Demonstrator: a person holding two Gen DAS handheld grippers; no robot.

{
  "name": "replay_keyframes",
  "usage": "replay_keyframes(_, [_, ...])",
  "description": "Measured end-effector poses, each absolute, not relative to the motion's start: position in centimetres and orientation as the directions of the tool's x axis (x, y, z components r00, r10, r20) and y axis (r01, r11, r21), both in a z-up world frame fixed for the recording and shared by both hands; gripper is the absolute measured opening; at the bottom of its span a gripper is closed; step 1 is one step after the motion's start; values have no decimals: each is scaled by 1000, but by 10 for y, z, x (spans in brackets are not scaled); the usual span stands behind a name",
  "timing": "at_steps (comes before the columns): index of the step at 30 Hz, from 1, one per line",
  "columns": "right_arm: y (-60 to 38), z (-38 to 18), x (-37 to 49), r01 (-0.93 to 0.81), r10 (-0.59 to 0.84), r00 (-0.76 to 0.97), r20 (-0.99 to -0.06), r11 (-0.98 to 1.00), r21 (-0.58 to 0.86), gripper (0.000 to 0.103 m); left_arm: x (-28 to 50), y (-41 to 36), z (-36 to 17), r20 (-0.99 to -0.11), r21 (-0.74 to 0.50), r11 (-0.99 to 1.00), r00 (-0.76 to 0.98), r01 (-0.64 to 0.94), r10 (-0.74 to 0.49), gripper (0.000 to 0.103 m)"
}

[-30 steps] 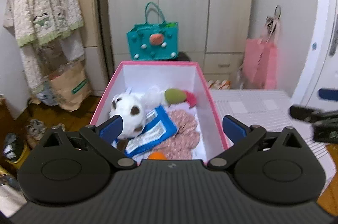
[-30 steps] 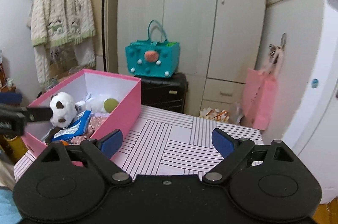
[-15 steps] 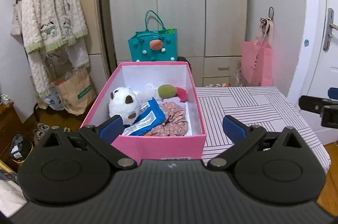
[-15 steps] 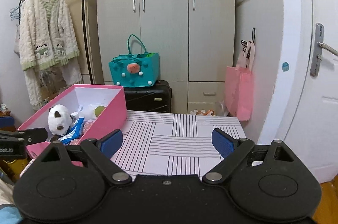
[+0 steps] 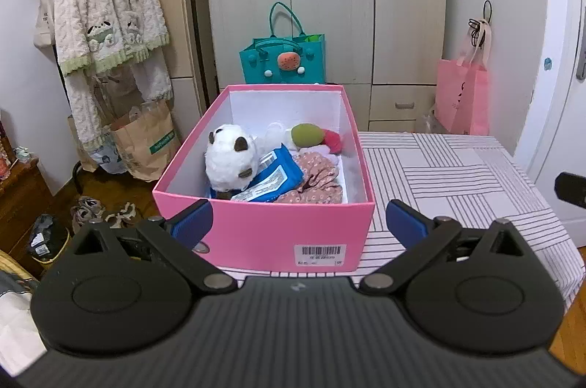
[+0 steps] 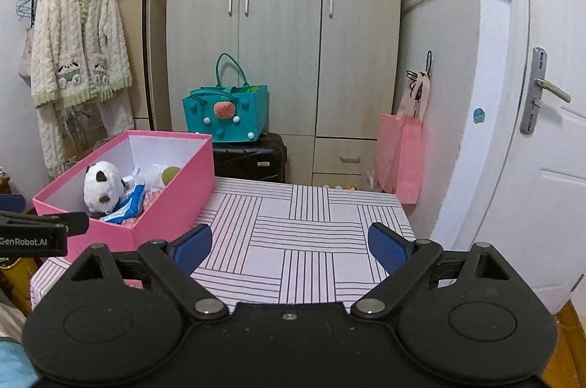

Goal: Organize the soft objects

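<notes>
A pink box (image 5: 256, 226) stands on the striped table (image 5: 457, 175) at its left side; it also shows in the right wrist view (image 6: 172, 201). Inside lie a white panda plush (image 5: 230, 157), a blue packet (image 5: 271, 179), a pink floral cloth (image 5: 315, 175) and a green and red plush (image 5: 315, 136). My left gripper (image 5: 298, 219) is open and empty, just in front of the box's near wall. My right gripper (image 6: 289, 243) is open and empty above the table's near edge, right of the box.
A teal bag (image 6: 227, 113) sits on a black suitcase (image 6: 252, 157) behind the table. A pink bag (image 6: 403, 153) hangs on the right wall beside a white door (image 6: 549, 168). A robe (image 5: 106, 32) hangs at left above a paper bag (image 5: 146, 142) and shoes (image 5: 102, 210).
Both grippers have pulled back from the box and table. The box looks farther away in both views. The things in the box have not moved.
</notes>
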State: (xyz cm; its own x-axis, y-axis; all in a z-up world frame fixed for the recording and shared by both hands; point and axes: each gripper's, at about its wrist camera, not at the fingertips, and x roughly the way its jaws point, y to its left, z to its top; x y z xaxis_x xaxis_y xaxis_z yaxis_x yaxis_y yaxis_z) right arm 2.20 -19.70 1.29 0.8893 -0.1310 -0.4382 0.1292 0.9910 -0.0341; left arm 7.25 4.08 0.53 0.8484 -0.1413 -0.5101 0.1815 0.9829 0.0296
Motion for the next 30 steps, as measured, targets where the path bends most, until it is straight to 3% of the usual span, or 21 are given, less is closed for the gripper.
replay_keyframes(30, [-196, 13, -1, 151, -151, 884, -442, 988, -36, 96, 51, 41, 7, -477, 52, 984, 869, 172, -127, 102])
